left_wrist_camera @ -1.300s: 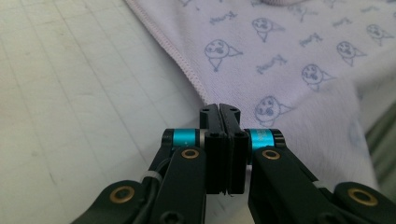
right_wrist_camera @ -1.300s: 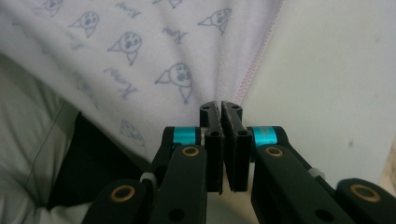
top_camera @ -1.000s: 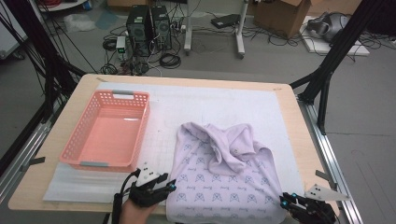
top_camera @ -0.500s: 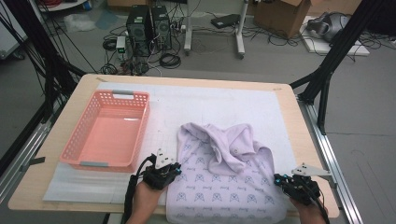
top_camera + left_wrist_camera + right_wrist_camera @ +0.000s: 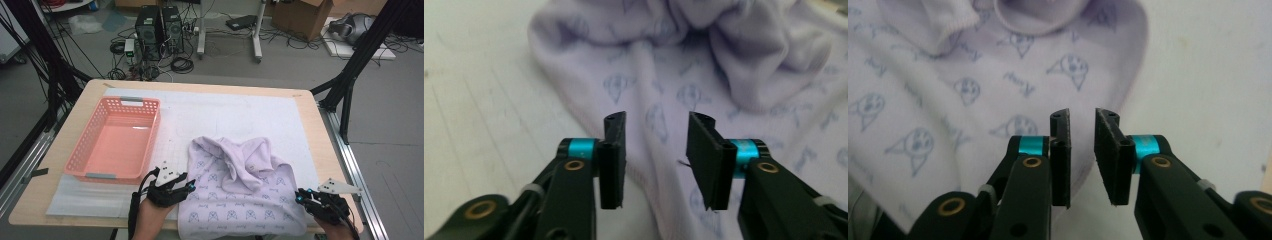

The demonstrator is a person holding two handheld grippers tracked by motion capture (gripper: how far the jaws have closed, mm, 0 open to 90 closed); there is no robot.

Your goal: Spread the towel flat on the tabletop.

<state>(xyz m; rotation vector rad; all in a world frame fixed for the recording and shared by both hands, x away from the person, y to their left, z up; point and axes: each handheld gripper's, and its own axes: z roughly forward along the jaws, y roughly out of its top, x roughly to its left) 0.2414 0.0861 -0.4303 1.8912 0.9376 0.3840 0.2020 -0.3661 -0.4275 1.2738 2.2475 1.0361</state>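
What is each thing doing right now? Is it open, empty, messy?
Pale purple printed cloth garment: spread on the mat, crumpled at the top.
Pink plastic slotted basket: upright, empty.
Left gripper: jaws apart over the garment's edge, gripping nothing.
Right gripper: jaws slightly apart at the garment's edge, gripping nothing.

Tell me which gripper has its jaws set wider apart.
The left gripper, at the garment's basket-side edge; the right gripper at the opposite edge shows a clearly narrower gap.

A lilac garment (image 5: 240, 192) is lying at the table's (image 5: 305, 107) five o'clock, grippers flanking it at seven (image 5: 189, 187) and four (image 5: 300, 196).
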